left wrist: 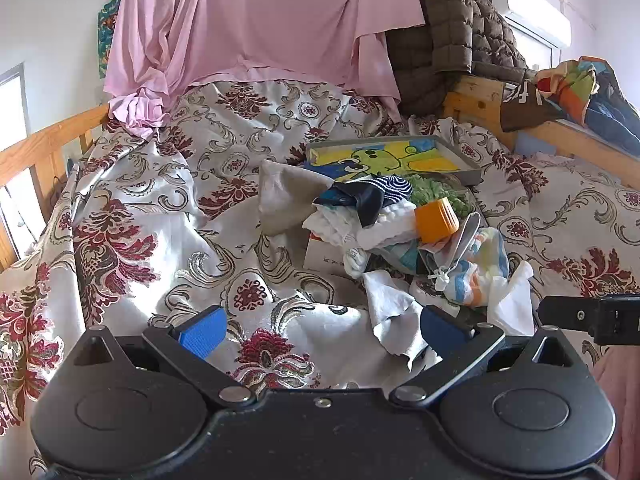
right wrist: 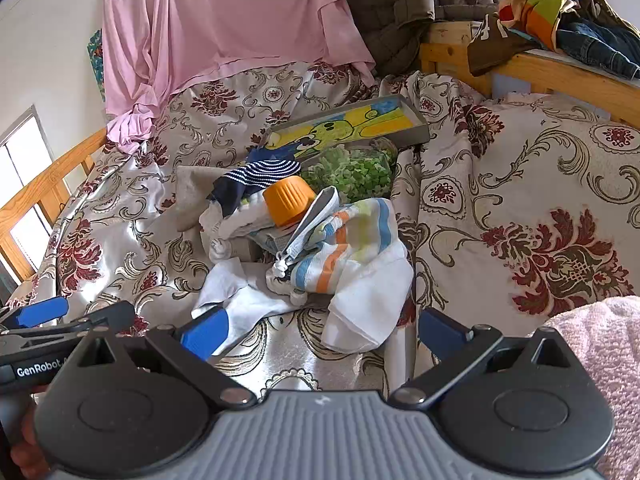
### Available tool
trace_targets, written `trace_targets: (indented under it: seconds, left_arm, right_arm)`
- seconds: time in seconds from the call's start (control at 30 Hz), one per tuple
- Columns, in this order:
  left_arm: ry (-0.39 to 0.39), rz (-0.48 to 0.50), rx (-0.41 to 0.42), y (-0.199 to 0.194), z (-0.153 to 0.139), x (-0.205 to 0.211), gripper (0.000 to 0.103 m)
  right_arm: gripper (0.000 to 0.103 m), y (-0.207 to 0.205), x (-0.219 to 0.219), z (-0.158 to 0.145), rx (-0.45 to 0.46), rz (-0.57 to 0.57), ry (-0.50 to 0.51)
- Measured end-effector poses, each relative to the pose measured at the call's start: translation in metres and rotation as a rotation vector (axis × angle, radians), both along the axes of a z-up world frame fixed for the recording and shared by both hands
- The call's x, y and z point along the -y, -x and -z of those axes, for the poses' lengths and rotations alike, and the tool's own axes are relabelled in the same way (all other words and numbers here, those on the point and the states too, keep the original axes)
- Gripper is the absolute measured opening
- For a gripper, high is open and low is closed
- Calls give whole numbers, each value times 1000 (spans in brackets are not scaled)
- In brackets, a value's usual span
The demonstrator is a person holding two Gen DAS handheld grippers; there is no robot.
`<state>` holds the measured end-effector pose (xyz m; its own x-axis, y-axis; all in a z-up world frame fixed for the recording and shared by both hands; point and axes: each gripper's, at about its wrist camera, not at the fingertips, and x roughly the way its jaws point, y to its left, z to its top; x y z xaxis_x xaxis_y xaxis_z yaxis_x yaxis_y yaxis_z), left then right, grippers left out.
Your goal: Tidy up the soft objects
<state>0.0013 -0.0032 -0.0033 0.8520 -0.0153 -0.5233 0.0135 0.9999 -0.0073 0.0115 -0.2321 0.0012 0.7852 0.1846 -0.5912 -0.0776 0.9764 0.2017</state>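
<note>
My left tongs (left wrist: 322, 330) and right tongs (right wrist: 322, 330) are both wide and hold nothing. The pile of soft clothes (right wrist: 304, 232) sits mid-bed on the flowery bedspread (right wrist: 520, 184), near both.

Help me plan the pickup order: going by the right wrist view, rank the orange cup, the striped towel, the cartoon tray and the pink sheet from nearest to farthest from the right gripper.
From the right gripper:
1. Striped towel, just ahead, centre.
2. Orange cup, on the pile behind it, slightly left.
3. Cartoon tray, further back, right of centre.
4. Pink sheet, hanging at the far end.
</note>
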Motion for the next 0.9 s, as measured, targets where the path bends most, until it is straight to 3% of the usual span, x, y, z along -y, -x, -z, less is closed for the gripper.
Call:
trace_targets:
  seconds: [0.9]
  left_arm:
    - [-3, 6, -4, 1, 2, 2, 102]
  right_arm:
    - [103, 0, 1, -1, -3, -1, -2]
